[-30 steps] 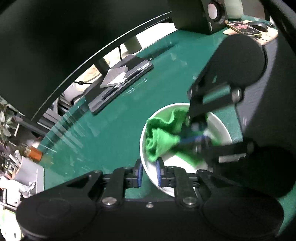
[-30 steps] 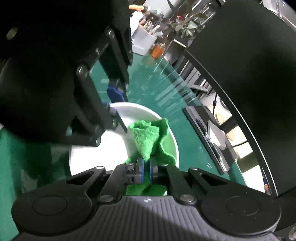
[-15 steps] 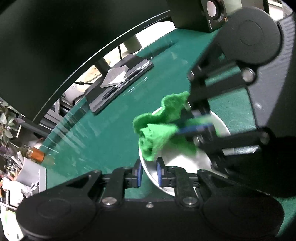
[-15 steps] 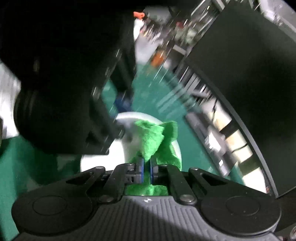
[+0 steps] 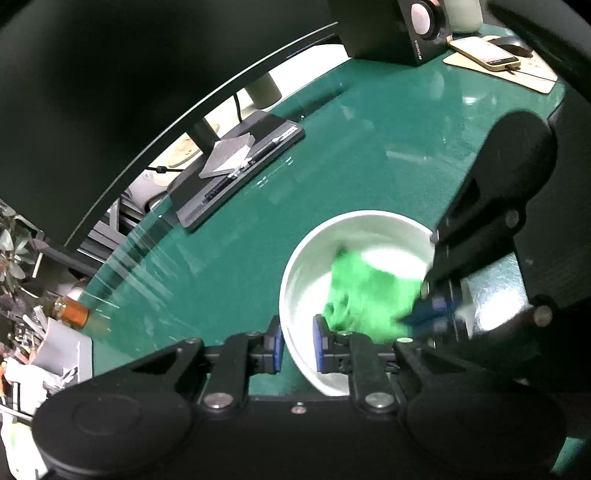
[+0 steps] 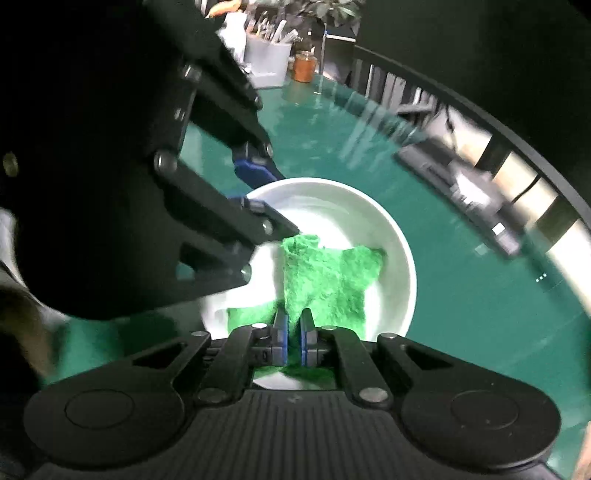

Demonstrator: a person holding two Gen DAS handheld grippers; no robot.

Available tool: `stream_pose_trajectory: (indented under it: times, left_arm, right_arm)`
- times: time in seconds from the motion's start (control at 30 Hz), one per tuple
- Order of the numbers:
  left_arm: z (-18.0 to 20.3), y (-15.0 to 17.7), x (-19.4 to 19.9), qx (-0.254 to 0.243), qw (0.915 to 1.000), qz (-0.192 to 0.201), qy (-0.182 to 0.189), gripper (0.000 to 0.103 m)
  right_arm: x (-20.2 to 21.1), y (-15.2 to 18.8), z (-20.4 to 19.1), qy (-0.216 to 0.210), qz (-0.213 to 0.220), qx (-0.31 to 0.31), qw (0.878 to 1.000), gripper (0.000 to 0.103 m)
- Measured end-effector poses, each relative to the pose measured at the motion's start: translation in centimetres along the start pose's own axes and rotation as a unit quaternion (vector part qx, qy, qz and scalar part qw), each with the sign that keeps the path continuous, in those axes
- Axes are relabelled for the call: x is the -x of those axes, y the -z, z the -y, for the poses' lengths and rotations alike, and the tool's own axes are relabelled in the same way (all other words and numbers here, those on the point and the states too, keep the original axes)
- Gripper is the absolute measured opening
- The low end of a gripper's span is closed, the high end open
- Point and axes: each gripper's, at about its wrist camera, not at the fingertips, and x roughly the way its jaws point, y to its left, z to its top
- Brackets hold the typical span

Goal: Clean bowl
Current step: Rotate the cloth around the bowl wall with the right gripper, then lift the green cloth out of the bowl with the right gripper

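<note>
So I'm mid-wipe here: my left tool (image 5: 297,349) straddles the near rim of the bowl (image 5: 295,266), one pad outside, one inside, and the jaws are easing apart a bit with the wall between them, so I'd guess the hold is getting loose. My right tool (image 6: 293,341) is pinched together on the green cloth (image 6: 325,280), which is down inside the bowl, spread over the floor and up the side nearest me. The bowl sits out on the open green bench (image 5: 332,147), well clear of the far edge where the monitor stand (image 5: 240,170) and speaker (image 5: 410,26) are. Compared with half a second back, the cloth was lifted up above the rim and flapping; now it's dropped low into the bowl again, and my right wrist has rolled round. The bowl itself hasn't budged. Next I reckon it needs another sweep round the inner wall, and I'd want the left pads firm on the rim first or the bowl could skate.
</note>
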Motion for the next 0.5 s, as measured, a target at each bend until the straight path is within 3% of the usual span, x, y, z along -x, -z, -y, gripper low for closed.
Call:
stream_pose_trajectory:
  times: [0.1, 0.17, 0.23, 0.27, 0.33, 0.4, 0.5]
  left_arm:
    - [0.0, 0.0, -0.1, 0.003, 1.0, -0.003, 0.0, 0.017]
    - [0.1, 0.2, -0.2, -0.002, 0.9999, -0.011, -0.001, 0.017]
    - [0.0, 0.4, -0.6, 0.007, 0.9996, -0.028, 0.007, 0.017]
    - [-0.3, 0.6, -0.8, 0.023, 0.999, -0.036, 0.015, 0.016]
    - [-1.1, 0.7, -1.1, 0.057, 0.997, -0.044, 0.029, 0.015]
    - [-2.1, 0.6, -1.5, 0.097, 0.9927, -0.055, 0.046, 0.014]
    - [-2.4, 0.5, -1.9, 0.118, 0.9901, -0.063, 0.042, 0.014]
  right_arm:
    - [0.3, 0.9, 1.5, -0.108, 0.017, -0.09, 0.99, 0.006]
    - [0.5, 1.4, 1.6, -0.119, 0.027, -0.104, 0.987, 0.005]
    - [0.7, 1.1, 0.2, -0.063, 0.019, -0.056, 0.996, 0.004]
    - [0.4, 0.9, -0.6, -0.014, 0.014, -0.005, 1.0, 0.007]
    - [-0.9, 0.4, -1.0, 0.068, 0.009, 0.073, 0.995, 0.006]
    - [-1.3, 0.5, -1.3, 0.105, 0.02, 0.098, 0.989, 0.006]
    - [-0.8, 0.4, -1.0, 0.141, 0.049, 0.092, 0.985, 0.006]
